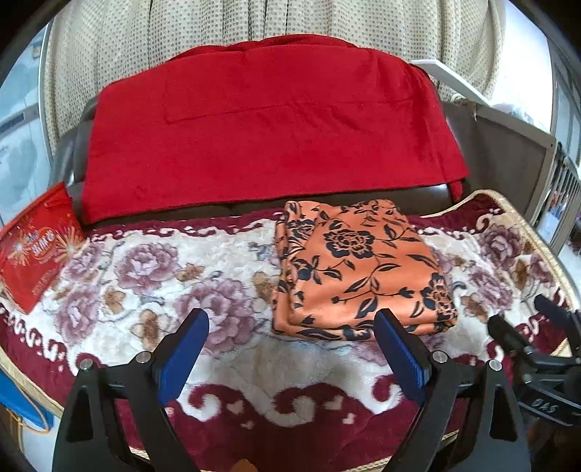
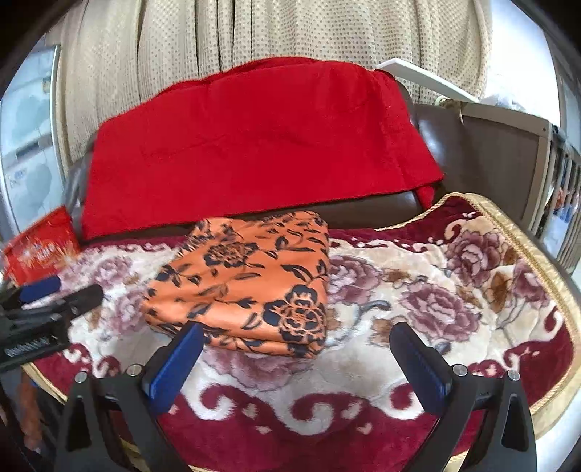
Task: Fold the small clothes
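Note:
A folded orange cloth with a dark flower print (image 1: pixel 356 268) (image 2: pixel 247 287) lies in a neat rectangle on the plush floral blanket (image 1: pixel 145 268) (image 2: pixel 435 297). In the left wrist view my left gripper (image 1: pixel 290 319) stands open just short of the cloth's near edge, with nothing between its blue pads (image 1: pixel 185 348). My right gripper (image 2: pixel 296 330) is open too, its jaws wide and empty, also close in front of the cloth's near edge. Each gripper shows at the edge of the other's view: the right gripper (image 1: pixel 517 312) and the left gripper (image 2: pixel 76 287).
A red blanket (image 1: pixel 268 123) (image 2: pixel 254 145) drapes over the dark sofa back behind the cloth. A red printed packet (image 1: pixel 32 247) (image 2: pixel 40 247) lies at the far left. Dotted curtains (image 1: pixel 254 18) hang behind, and a grey crib rail (image 1: pixel 544 174) stands at the right.

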The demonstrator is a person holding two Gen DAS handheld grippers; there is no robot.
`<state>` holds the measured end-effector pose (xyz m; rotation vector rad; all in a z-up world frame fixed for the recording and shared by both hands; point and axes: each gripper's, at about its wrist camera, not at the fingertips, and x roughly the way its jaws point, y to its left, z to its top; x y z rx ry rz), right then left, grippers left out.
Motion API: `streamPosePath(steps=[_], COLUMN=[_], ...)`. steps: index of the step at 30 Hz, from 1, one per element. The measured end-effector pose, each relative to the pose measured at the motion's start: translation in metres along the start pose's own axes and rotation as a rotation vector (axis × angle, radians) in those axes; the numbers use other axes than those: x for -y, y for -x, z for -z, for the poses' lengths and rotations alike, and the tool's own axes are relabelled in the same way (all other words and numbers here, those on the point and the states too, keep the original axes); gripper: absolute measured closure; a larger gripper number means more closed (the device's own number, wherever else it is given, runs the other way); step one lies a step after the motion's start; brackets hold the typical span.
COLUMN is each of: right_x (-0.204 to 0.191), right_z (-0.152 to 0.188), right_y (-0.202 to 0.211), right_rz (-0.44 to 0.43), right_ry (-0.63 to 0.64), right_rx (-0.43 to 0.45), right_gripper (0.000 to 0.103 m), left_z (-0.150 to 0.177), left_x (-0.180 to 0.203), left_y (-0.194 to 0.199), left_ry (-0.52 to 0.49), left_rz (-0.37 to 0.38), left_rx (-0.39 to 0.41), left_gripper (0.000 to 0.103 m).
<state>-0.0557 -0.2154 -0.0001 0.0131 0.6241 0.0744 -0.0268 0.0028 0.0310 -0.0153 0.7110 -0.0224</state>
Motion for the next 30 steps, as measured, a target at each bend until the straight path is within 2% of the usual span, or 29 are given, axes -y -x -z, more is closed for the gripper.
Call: streamPosePath(steps=[1,2,3,17,30], right_x=[0.000,0.000,0.000,-0.004,-0.008], right_z=[0.000,0.001,0.000,-0.006,-0.012], right_y=[-0.001,-0.003,-0.003,-0.012,-0.020], right_rz=[0.009,0.014,0.017,-0.007,-0.022], right_ry=[0.009,0.014,0.016,0.037,0.053], right_rx=[-0.008,-0.013,-0.016,-0.034,-0.040], right_gripper=[0.000,0.000,0.000,0.000,0.000], left_z=[-0.001,-0.001,-0.002,-0.009,-0.017], left_x=[0.000,0.001,0.002,0.014,0.017], left_y=[0.000,-0.001,-0.002,0.000,-0.007], left_ry=[-0.001,-0.004,-0.008,-0.050,-0.041], left_rz=[0.001,0.001,-0.001,-0.052,-0.025], left_rx=[0.001,-0.001,-0.003,0.034,0.031], left_gripper=[0.008,0.001,0.000,0.000,0.000])
